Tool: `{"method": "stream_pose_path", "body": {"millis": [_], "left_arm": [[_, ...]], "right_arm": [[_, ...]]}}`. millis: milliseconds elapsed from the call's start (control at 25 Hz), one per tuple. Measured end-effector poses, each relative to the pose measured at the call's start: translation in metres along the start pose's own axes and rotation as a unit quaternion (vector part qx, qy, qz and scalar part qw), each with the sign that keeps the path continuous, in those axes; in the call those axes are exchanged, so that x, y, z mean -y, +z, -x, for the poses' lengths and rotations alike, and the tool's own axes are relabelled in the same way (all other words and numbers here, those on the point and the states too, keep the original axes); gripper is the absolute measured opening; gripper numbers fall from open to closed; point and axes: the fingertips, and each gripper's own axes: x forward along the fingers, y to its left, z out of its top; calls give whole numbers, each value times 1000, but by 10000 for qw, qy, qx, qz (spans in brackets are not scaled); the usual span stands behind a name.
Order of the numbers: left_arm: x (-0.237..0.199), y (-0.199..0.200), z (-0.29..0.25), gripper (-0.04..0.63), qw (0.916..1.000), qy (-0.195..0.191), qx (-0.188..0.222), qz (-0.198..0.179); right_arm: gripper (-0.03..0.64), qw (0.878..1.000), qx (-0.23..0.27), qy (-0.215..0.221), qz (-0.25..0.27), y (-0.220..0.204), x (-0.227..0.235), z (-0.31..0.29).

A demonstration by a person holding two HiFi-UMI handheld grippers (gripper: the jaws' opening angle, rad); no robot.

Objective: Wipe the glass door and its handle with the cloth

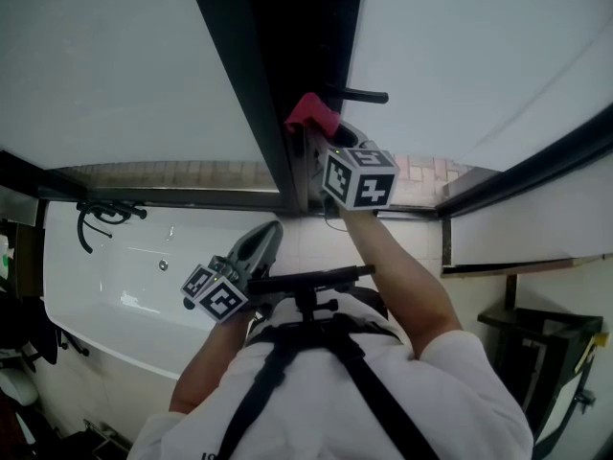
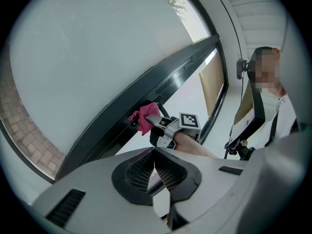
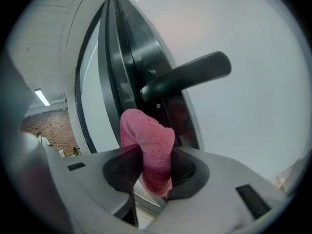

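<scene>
A pink cloth [image 3: 148, 147] is pinched in my right gripper [image 3: 155, 168], which is shut on it. The cloth [image 1: 311, 113] is held up at the dark door frame [image 1: 259, 84], just below the black lever handle [image 3: 187, 74], with a small gap between them. In the head view the handle [image 1: 359, 94] sticks out to the right over the frosted glass door [image 1: 479, 56]. My left gripper [image 1: 259, 247] hangs lower, near the person's chest, jaws shut and holding nothing [image 2: 155, 167]. From the left gripper view the cloth [image 2: 145, 117] shows against the frame.
A second frosted pane [image 1: 115, 65] lies left of the frame. A white bathtub [image 1: 124, 276] with a black tap [image 1: 101, 214] sits below at the left. A dark stand [image 1: 546, 343] is at the lower right. A brick floor [image 1: 172, 173] shows behind the glass.
</scene>
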Motion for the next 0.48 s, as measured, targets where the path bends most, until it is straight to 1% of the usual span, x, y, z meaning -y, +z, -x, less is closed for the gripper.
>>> {"method": "stream_pose_path", "body": {"millis": [360,480], "left_arm": [[1,0,0,-6,10000,11,10,-15],[-1,1,0,-6,10000,15,24,-12]], "right_arm": [[132,9986,36,216,-491,-6,2,1],[132,9983,35,251,-534,-8,2,0]]}}
